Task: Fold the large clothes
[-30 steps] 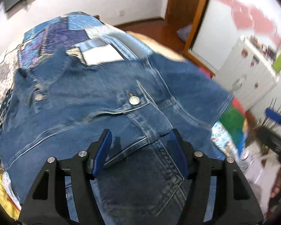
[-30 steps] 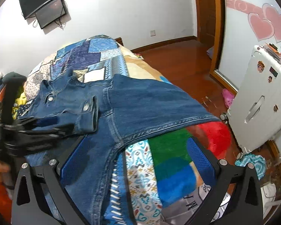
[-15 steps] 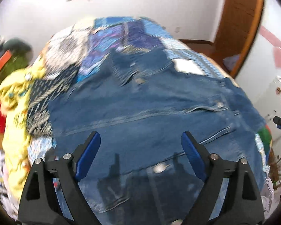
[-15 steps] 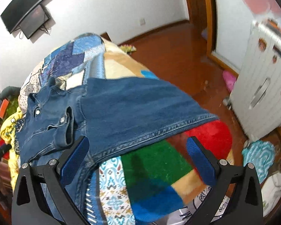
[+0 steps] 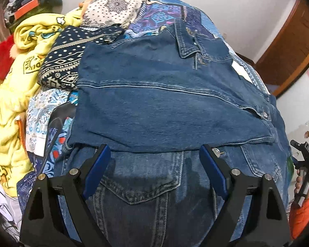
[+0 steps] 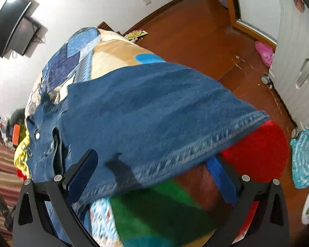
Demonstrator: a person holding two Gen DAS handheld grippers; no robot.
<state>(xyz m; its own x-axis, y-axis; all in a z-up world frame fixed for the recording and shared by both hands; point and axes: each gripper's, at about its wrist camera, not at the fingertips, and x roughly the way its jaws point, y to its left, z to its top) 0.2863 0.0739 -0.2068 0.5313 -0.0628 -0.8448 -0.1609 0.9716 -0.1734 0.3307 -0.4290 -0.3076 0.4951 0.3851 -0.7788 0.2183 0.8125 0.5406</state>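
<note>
1. The bed [image 5: 134,6] with its patchwork cover fills the space ahead of both my tools, and the denim jacket [image 5: 164,107] lies spread across it, directly in front of and under my left tool [image 5: 155,154].

2. What has changed: a second ago my left tool stood narrow over a seam near the chest-pocket button; its jaws have just been opening and now stand wide, with nothing pinched between the blue pads, only flat denim beneath them. The view has swung across the jacket, so the folded-over panel's edge now sits just beyond my left fingertips, with the collar [image 5: 187,41] farther ahead.

3. My right tool [image 6: 152,162] is also wide and empty. The jacket's hem [image 6: 212,142] has come much closer to it: a second ago the hem lay well ahead, now it drapes across the gap between the pads, one pad above the cloth and the other tucked just under the edge, neither pressing.

4. I judge that one fold is laid and released, and both tools are lining up on the next edge to grasp.

5. A heap of yellow clothes [image 5: 16,94] sits off to my left tool's left, beside the jacket, untouched.
</note>
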